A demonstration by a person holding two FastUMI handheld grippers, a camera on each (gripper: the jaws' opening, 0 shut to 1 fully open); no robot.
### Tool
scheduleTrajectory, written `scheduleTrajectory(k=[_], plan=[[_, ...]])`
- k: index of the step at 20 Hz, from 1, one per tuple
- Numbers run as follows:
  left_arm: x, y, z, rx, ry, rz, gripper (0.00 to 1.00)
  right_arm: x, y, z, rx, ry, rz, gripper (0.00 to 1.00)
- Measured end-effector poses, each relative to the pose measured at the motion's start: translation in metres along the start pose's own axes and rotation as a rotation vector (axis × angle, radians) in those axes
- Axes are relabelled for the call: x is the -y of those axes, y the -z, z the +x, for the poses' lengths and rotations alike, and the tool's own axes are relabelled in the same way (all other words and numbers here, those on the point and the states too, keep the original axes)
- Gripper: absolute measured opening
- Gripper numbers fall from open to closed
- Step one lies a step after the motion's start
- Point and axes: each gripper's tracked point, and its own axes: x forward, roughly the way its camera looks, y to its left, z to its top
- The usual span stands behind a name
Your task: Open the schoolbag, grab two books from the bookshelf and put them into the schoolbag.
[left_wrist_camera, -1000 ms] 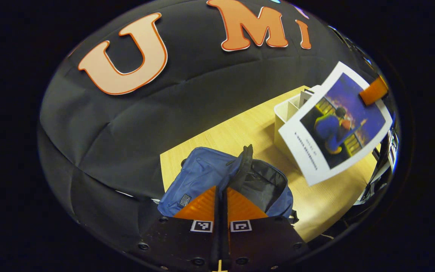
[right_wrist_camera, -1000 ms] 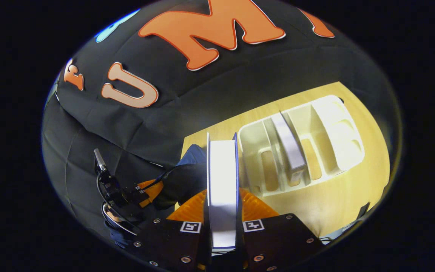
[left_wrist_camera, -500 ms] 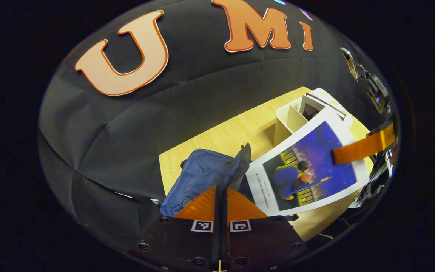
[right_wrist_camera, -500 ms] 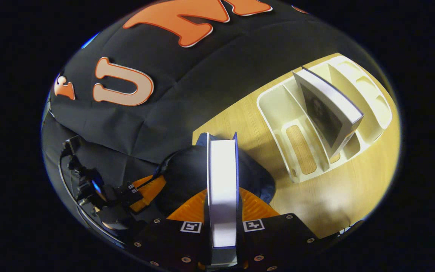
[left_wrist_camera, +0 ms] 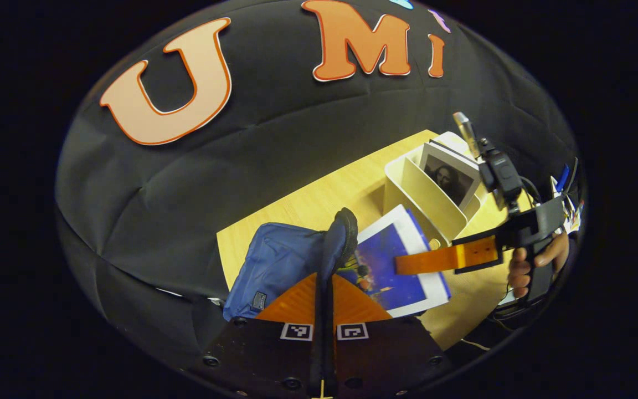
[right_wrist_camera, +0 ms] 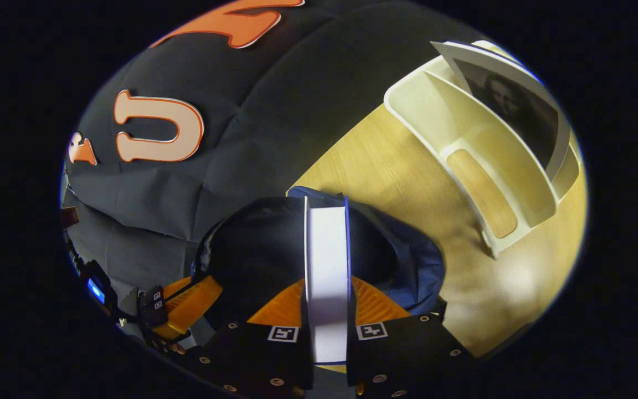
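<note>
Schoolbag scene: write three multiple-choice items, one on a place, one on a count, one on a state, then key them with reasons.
1. Where is the book that the right gripper holds?
A. over the schoolbag's open mouth
B. in the bookshelf
C. flat on the table

2. How many books stand in the bookshelf?
A. none
B. one
C. three

3. How is the left gripper?
A. wide open
B. shut on the schoolbag's flap
C. shut on a book

Answers:
1 A, its edge hangs above the dark opening.
2 B, a single portrait-cover book leans in a slot.
3 B, its fingers pinch the lifted flap.
</note>
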Motion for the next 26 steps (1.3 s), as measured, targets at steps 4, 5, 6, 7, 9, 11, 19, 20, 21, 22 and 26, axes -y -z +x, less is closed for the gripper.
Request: scheduleTrajectory(k=[4, 5, 6, 7, 9, 11, 19, 20, 21, 22, 26], plan=[[0.015, 0.0, 0.001, 0.009, 0.065, -0.009, 0.0, 0.001, 0.013, 0.034, 0.008, -0.023, 0.032, 0.23], [0.018, 0.0, 0.001, 0.016, 0.079, -0.013, 0.01, 0.0, 0.018, 0.04, 0.007, -0.027, 0.038, 0.23], [0.019, 0.0, 0.003, 0.019, 0.088, -0.015, 0.01, 0.0, 0.02, 0.049, 0.012, -0.033, 0.046, 0.23], [0.021, 0.0, 0.003, 0.02, 0.097, -0.017, 0.01, 0.002, 0.024, 0.058, 0.02, -0.04, 0.064, 0.23], [0.025, 0.002, 0.004, 0.025, 0.114, -0.018, 0.01, 0.006, 0.033, 0.073, 0.027, -0.045, 0.082, 0.24], [0.028, 0.005, 0.003, 0.025, 0.124, -0.028, 0.01, 0.002, 0.037, 0.084, 0.021, -0.056, 0.087, 0.27], [0.023, 0.009, 0.005, 0.025, 0.109, -0.053, 0.01, 0.009, 0.022, 0.065, 0.026, 0.02, 0.007, 0.97], [0.024, 0.01, 0.007, 0.023, 0.11, -0.056, 0.01, 0.012, 0.019, 0.056, 0.023, 0.038, -0.01, 0.97], [0.026, 0.011, 0.009, 0.024, 0.111, -0.057, 0.01, 0.012, 0.012, 0.049, 0.041, 0.033, -0.037, 0.96], [0.027, 0.012, 0.01, 0.024, 0.112, -0.055, 0.01, 0.016, 0.006, 0.038, 0.054, 0.053, -0.071, 0.97], [0.031, 0.016, 0.011, 0.025, 0.112, -0.062, 0.01, 0.015, -0.035, -0.022, 0.139, 0.101, -0.262, 0.97]])
